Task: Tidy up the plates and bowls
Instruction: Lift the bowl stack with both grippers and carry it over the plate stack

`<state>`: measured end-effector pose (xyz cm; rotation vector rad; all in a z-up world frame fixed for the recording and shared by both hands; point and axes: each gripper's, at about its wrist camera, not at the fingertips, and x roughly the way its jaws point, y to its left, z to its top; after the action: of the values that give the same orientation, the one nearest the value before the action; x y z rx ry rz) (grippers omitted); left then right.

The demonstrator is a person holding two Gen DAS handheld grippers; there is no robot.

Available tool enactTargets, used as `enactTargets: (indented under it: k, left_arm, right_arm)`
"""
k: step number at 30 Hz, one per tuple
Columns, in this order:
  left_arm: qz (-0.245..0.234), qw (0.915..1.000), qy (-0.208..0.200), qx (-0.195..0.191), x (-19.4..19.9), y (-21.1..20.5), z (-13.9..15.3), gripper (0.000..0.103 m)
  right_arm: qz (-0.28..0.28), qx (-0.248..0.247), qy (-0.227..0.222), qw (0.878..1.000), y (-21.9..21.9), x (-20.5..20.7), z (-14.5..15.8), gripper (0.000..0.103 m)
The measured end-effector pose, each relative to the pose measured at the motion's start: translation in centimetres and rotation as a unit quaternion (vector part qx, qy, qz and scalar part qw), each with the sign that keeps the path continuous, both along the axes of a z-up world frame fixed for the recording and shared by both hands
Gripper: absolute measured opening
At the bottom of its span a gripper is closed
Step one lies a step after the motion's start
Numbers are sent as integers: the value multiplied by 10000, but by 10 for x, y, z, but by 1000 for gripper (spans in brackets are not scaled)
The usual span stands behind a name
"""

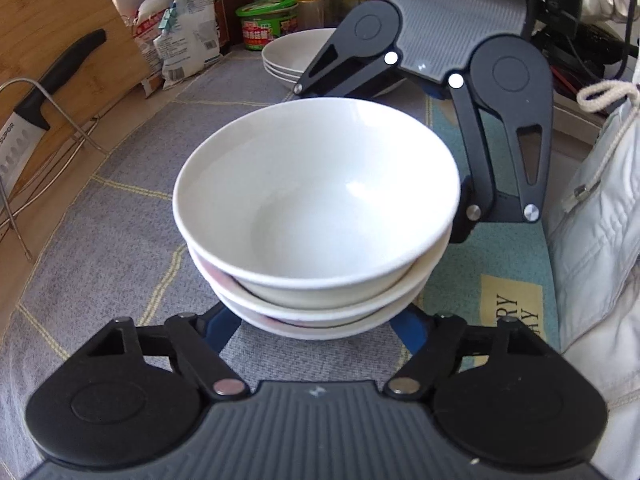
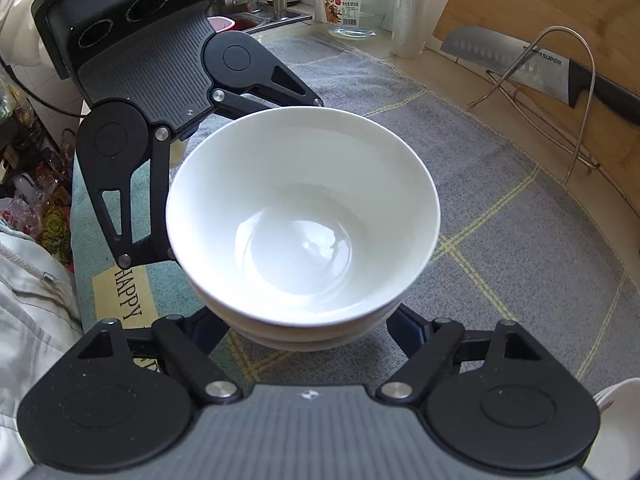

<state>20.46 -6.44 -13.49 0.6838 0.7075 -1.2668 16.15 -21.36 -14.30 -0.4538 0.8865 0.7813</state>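
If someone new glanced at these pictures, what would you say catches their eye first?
A stack of white bowls sits mid-frame on the grey checked cloth. The left gripper and the right gripper flank its base from opposite sides. A black-handled knife lies on a wire rack against a wooden board at the edge.

The stacked bowls (image 1: 316, 216) hide both grippers' fingertips. At nine o'clock the knife (image 1: 28, 116) is cut by the edge; jar labels unreadable.

The knife (image 2: 536, 66) blade reads "SUPOR" and the teal mat (image 2: 160, 280) reads "HAPPY" (jar labels too small).
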Motion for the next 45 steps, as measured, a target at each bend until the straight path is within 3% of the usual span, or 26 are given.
enactTargets:
  k: [24, 45]
  left_arm:
    - [-253, 9994, 200, 116, 7, -7, -2, 80]
    - [-88, 9998, -85, 133, -4, -16, 15, 79]
  right_arm:
    - [189, -134, 171, 9996, 7, 8, -2, 85]
    - [193, -249, -144, 9994, -3, -5, 15, 84]
